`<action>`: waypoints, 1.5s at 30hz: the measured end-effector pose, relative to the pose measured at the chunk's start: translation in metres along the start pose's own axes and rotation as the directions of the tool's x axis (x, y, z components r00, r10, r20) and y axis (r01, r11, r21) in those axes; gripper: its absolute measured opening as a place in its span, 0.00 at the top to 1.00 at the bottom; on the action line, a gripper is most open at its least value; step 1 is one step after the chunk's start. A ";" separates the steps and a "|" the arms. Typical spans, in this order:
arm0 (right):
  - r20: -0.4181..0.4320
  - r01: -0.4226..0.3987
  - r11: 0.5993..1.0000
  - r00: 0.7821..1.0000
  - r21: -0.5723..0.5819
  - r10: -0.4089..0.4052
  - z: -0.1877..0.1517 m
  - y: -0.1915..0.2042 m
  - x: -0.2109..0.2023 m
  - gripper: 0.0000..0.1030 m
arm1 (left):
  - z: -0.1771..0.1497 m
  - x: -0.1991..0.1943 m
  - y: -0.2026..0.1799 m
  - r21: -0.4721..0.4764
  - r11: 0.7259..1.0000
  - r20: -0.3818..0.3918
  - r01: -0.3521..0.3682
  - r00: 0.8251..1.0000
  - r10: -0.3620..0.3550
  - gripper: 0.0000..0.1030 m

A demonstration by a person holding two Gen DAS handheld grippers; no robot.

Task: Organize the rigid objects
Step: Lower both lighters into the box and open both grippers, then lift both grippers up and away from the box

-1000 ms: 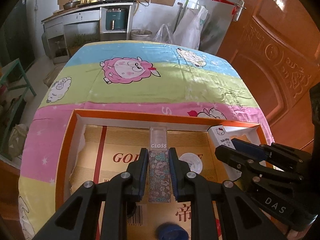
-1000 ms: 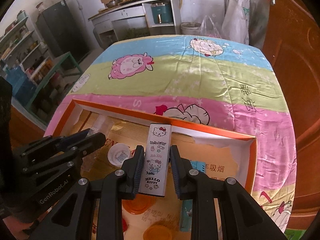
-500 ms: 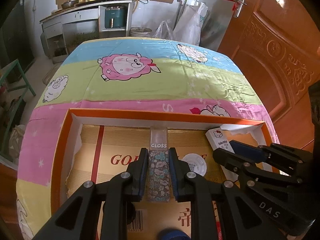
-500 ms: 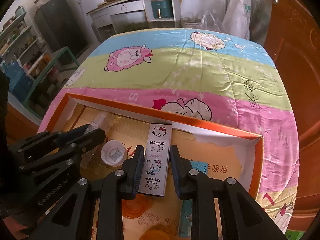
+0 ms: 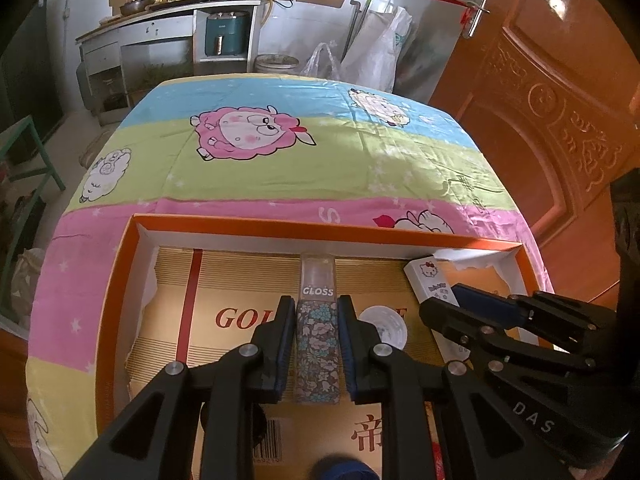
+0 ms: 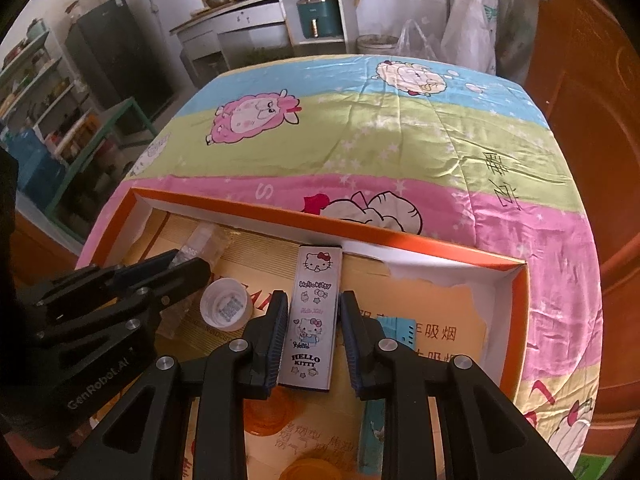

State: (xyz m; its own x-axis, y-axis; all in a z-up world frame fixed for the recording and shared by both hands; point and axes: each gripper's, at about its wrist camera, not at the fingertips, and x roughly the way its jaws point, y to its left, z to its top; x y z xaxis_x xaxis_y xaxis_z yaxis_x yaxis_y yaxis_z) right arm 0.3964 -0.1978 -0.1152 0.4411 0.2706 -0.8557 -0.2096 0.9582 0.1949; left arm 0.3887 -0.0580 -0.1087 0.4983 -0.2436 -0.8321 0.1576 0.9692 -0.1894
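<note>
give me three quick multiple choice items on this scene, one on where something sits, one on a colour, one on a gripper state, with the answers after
1. Where does the white bottle cap lie?
A. inside the orange-rimmed box
B. on the bedsheet outside the box
C. on the floor

2. What colour is the rim of the box?
A. blue
B. orange
C. green

3. What is the left gripper doing?
A. hanging open with nothing in it
B. shut on the Hello Kitty box
C. shut on the floral gloss tube

Answers:
1 A: the cap rests on the cardboard within the box walls.
2 B: the top edge is orange all round.
3 C: the pads press both sides of the floral gloss tube; the right gripper has the Hello Kitty box.
</note>
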 end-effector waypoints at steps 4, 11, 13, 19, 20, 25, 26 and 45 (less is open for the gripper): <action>0.011 0.005 1.000 1.000 0.001 -0.005 -0.002 0.000 -0.004 0.73 | 0.000 -0.005 -0.002 0.011 1.000 0.018 -0.005 1.000 0.005 0.66; 0.030 0.016 1.000 0.999 0.009 -0.016 -0.005 0.000 -0.011 0.72 | 0.000 -0.012 -0.005 0.018 1.000 0.034 -0.012 0.999 0.011 0.60; 0.037 0.017 1.000 0.999 0.012 -0.017 -0.006 0.000 -0.014 0.72 | 0.000 -0.014 -0.005 0.016 1.000 0.040 -0.014 0.999 0.013 0.60; 0.066 0.027 0.999 0.997 0.021 -0.028 -0.008 0.002 -0.026 0.72 | -0.002 -0.025 -0.006 0.017 1.000 0.063 -0.013 0.998 0.012 0.60; 0.074 0.031 0.999 0.997 0.022 -0.033 -0.010 0.003 -0.030 0.72 | -0.002 -0.028 -0.007 0.019 1.000 0.070 -0.013 0.997 0.012 0.60; 0.100 0.052 0.998 0.993 0.035 -0.055 -0.015 0.004 -0.042 0.72 | -0.007 -0.036 -0.009 0.022 1.000 0.088 -0.017 0.996 0.015 0.60; 0.103 0.055 0.998 0.993 0.039 -0.059 -0.017 0.005 -0.044 0.72 | -0.008 -0.038 -0.009 0.024 1.000 0.090 -0.018 0.996 0.016 0.60; 0.130 0.074 0.994 0.988 0.075 -0.083 -0.056 0.012 -0.070 0.72 | -0.035 -0.070 -0.013 0.031 0.999 0.130 -0.032 0.991 0.027 0.60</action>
State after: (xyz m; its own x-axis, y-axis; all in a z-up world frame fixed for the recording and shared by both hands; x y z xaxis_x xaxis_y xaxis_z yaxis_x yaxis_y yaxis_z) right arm 0.3139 -0.2103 -0.0795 0.5666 0.1996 -0.7994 -0.1107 0.9799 0.1662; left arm 0.3216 -0.0526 -0.0660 0.6089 -0.2196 -0.7622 0.1684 0.9748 -0.1463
